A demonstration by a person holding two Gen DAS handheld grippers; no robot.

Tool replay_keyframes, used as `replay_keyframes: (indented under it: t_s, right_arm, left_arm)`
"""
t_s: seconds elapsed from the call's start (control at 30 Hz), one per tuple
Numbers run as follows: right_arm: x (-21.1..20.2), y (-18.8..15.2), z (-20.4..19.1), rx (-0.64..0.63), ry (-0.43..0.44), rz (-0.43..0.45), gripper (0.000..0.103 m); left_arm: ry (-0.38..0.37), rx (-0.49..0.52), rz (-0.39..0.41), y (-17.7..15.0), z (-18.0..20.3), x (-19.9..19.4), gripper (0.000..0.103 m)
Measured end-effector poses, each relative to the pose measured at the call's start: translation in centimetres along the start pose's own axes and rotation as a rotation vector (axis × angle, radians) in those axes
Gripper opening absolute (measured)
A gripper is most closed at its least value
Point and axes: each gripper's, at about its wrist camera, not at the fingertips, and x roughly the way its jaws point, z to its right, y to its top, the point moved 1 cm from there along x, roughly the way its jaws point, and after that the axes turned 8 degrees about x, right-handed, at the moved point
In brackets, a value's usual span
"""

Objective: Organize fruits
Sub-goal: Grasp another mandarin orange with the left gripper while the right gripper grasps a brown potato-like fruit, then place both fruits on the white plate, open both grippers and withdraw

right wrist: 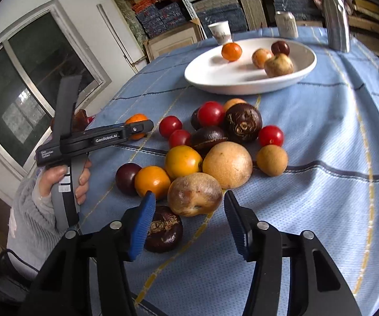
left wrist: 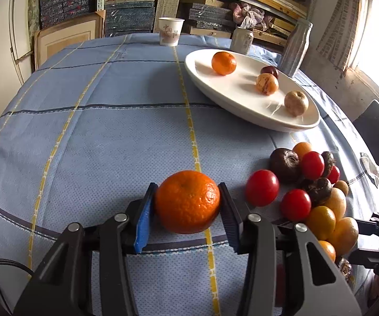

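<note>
My left gripper is shut on a big orange mandarin, its pads pressed to both sides, just over the blue checked cloth. In the right wrist view a hand holds that gripper at the left, with the mandarin partly hidden behind it. My right gripper stands open around a blotchy tan fruit at the near edge of a mixed fruit pile, with small gaps at both pads. A white oval plate behind the pile holds a small mandarin, a dark plum and two tan fruits.
A dark brown fruit lies just beside my right gripper's left finger. A paper cup, a pale jar and a metal bottle stand at the table's far edge. Bare cloth stretches left of the plate.
</note>
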Motion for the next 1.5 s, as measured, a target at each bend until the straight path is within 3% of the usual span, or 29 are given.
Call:
replay_keyframes:
  t_s: [0.1, 0.17, 0.43, 0.6, 0.77, 0.87, 1.0, 1.2, 1.4, 1.5]
  right_arm:
    - [0.6, 0.2, 0.4, 0.029, 0.015, -0.015, 0.052]
    - [1.1, 0.4, 0.8, 0.059, 0.03, -0.03, 0.045]
    - [1.3, 0.6, 1.0, 0.077, 0.088, -0.041, 0.044]
    - [-1.8, 1.5, -0.1, 0.02, 0.094, 0.067, 0.044]
    - [-5.1, 6.5, -0.8, -0.037, 0.024, 0.2, 0.044]
    - [-5.5, 10.2, -0.3, -0.049, -0.025, 0.26, 0.044]
    - [-2.2, 13.9, 0.7, -0.046, -0.073, 0.236, 0.044]
    - [3.4, 14.2, 1.8, -0.074, -0.146, 0.187, 0.044]
    - [4.5, 14.1, 2.6, -0.096, -0.177, 0.205, 0.053]
    - [3.2, 14.2, 2.6, -0.085, -0.154, 0.239, 0.064]
  left_arm:
    - [-0.006, 0.004, 0.004, -0.1, 0.1, -0.1, 0.045]
    - [-0.005, 0.008, 0.005, -0.1, 0.3, -0.2, 0.045]
    - [0.013, 0.004, 0.056, -0.4, 0.1, -1.4, 0.045]
    - [0.028, 0.023, 0.115, 0.5, 0.9, -3.6, 0.045]
    - [0.042, 0.072, 0.154, 5.1, 2.5, -4.5, 0.045]
    - [0.05, 0.092, 0.158, 8.0, 3.7, -3.3, 0.045]
    - [0.054, 0.11, 0.14, 10.6, 5.2, 0.1, 0.045]
    - [0.048, 0.083, 0.079, 12.2, 4.8, 5.3, 0.045]
    - [0.036, 0.105, 0.061, 12.0, 4.6, 7.7, 0.046]
    - [0.041, 0.12, 0.078, 12.0, 4.9, 7.3, 0.065]
